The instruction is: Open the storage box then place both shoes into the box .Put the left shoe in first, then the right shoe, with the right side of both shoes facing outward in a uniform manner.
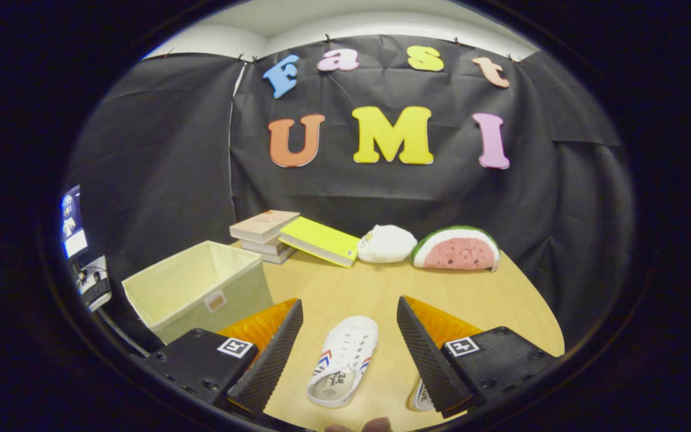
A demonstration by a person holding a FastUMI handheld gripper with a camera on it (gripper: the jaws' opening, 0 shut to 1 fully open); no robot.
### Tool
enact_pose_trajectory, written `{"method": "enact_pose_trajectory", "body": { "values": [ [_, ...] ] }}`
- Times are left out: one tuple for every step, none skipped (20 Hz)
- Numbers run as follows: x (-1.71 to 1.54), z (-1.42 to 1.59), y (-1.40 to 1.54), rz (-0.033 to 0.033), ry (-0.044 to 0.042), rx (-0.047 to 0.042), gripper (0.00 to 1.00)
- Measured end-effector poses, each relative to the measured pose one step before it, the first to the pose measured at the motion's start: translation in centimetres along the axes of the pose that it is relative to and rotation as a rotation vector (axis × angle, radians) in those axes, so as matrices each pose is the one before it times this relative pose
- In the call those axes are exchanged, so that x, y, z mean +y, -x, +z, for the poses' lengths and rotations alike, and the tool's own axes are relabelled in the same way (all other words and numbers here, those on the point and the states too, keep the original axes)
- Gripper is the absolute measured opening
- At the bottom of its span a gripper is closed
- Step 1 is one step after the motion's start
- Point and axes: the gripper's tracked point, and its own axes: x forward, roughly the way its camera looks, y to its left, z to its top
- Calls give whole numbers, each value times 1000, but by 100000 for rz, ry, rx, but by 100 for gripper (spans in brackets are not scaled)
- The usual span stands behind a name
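Gripper view looks across a wooden table (489,300). On it, the gripper (350,351) has its jaws spread wide and grasps nothing. One white shoe (343,360) lies on the table between the fingers, touching neither. A second shoe (421,397) peeks out at the table's near edge, mostly hidden behind the right finger. An open beige storage box (201,288) sits at the table's left edge. Along the table's far edge rest stacked books (264,231), a yellow book (320,240) leaning on them, a white pouch (386,243) and a watermelon-slice plush (457,248).

table (501,300) | on it: storage box (201,288), books (264,231), watermelon plush (456,249), white pouch (386,243), shoe (345,360)
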Motion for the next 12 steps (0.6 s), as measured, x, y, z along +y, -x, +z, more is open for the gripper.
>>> {"method": "enact_pose_trajectory", "body": {
  "values": [
    [-480, -1411, -639, 12, -277, 5126, 100],
    [-480, -1602, -840, 497, 199, 5196, 100],
    [-174, -1484, -798, 666, 353, 5879, 100],
    [-197, -1211, -839, 276, 786, 4956, 100],
    [-364, -1044, -823, -158, 927, 5518, 100],
    [-335, -752, -830, -79, 56, 4168, 100],
    [-51, -634, -827, 794, -1424, 3733, 100],
    [41, -333, -707, 1344, -1411, 3122, 100],
    [-33, -348, -598, 1089, -1441, 2948, 100],
    [-130, -229, -640, 809, -1649, 3023, 100],
    [7, -288, -471, 914, -1691, 2854, 100],
    [110, -601, -693, 1427, -1852, 3968, 100]
  ]
}}
